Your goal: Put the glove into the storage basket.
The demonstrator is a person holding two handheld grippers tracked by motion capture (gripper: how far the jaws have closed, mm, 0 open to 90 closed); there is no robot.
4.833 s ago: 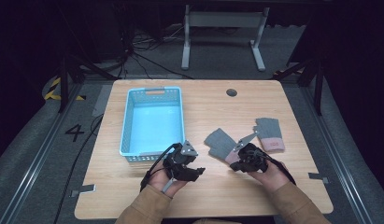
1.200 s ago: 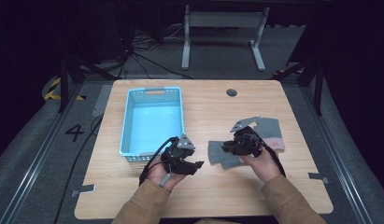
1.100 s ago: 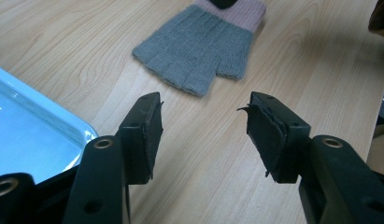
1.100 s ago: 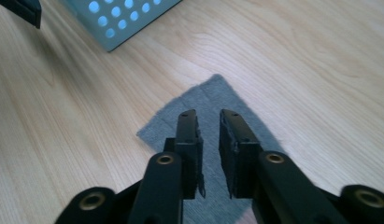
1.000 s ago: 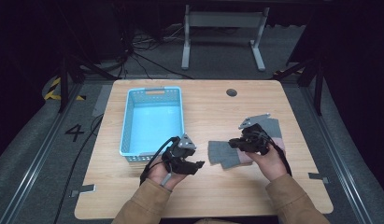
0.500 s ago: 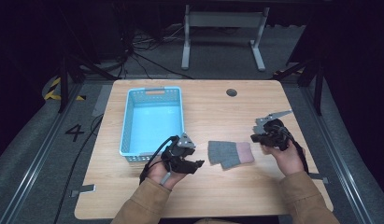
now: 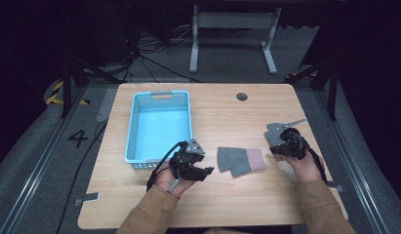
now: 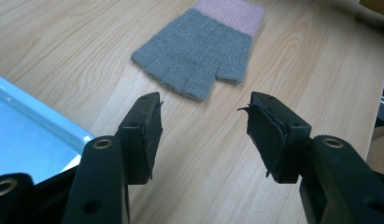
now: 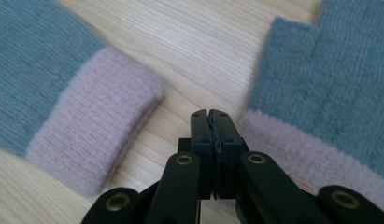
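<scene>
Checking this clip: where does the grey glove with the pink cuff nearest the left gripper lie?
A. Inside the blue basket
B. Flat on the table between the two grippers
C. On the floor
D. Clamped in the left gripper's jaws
B: the glove lies flat on the table, right of the basket, between the open left gripper and the right gripper.

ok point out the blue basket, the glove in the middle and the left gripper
blue basket (image 7: 131, 131), high view, on its left wall
middle glove (image 7: 234, 159), high view, on its grey part
left gripper (image 7: 209, 170), high view, between its open jaws
</scene>
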